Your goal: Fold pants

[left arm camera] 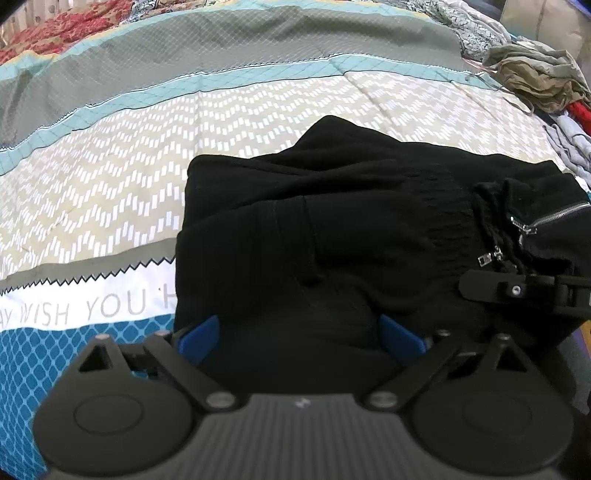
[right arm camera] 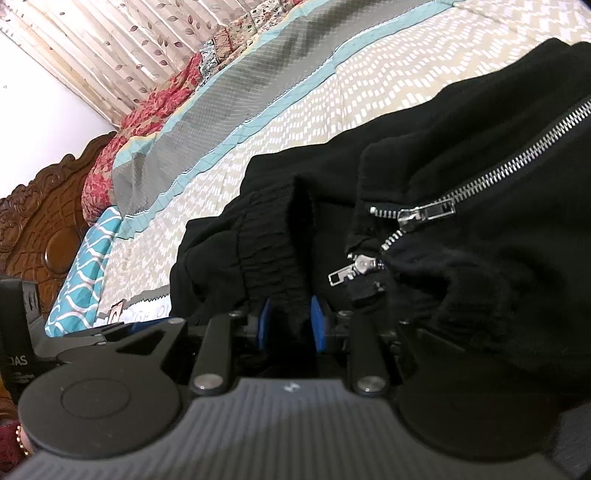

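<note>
bare quilt (left arm camera: 110, 177) lies open left of pants (left arm camera: 332, 229); clothes pile (left arm camera: 535, 81) crowds right.

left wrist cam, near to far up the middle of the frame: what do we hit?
Left gripper, fingers spread wide → folded black pants → beige zigzag band of the bedspread → teal stripe → grey quilted band → floral fabric at the top edge.

a bed's patterned quilt (left arm camera: 258, 107) carries folded black pants (left arm camera: 332, 229) and a crumpled clothes heap (left arm camera: 535, 77) at its edge.
</note>
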The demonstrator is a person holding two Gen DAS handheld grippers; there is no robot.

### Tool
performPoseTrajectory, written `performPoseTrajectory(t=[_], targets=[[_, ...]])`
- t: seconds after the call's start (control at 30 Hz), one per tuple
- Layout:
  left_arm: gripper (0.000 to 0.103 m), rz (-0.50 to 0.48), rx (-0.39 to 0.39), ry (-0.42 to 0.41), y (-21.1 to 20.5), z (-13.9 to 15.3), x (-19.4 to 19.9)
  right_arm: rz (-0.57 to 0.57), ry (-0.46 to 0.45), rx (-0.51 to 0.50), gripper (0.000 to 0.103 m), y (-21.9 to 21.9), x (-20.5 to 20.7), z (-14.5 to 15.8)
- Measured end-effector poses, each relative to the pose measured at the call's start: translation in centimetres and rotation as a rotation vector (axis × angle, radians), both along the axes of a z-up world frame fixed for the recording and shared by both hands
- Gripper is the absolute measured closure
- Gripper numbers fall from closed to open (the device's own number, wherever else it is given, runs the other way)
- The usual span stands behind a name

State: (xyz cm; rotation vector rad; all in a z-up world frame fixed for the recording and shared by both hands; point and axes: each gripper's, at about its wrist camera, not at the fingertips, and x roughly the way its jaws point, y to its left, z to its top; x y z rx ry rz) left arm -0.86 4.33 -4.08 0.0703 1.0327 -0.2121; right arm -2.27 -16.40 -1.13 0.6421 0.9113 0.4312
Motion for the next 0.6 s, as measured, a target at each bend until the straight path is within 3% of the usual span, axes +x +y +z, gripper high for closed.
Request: performPoseTrajectory(t=[0.23,0.6], targets=[[0.000,0.010,0.007,0.001,0.1,-0.2,0.1,0.003,0.008,0.025,0.076,-0.7,0.1,-0.3],[0.000,0.007,0.008,-0.004,0.2,-0.3,0.0,0.012,0.018,0.049,0.076,-1.5,0.3,-0.7]])
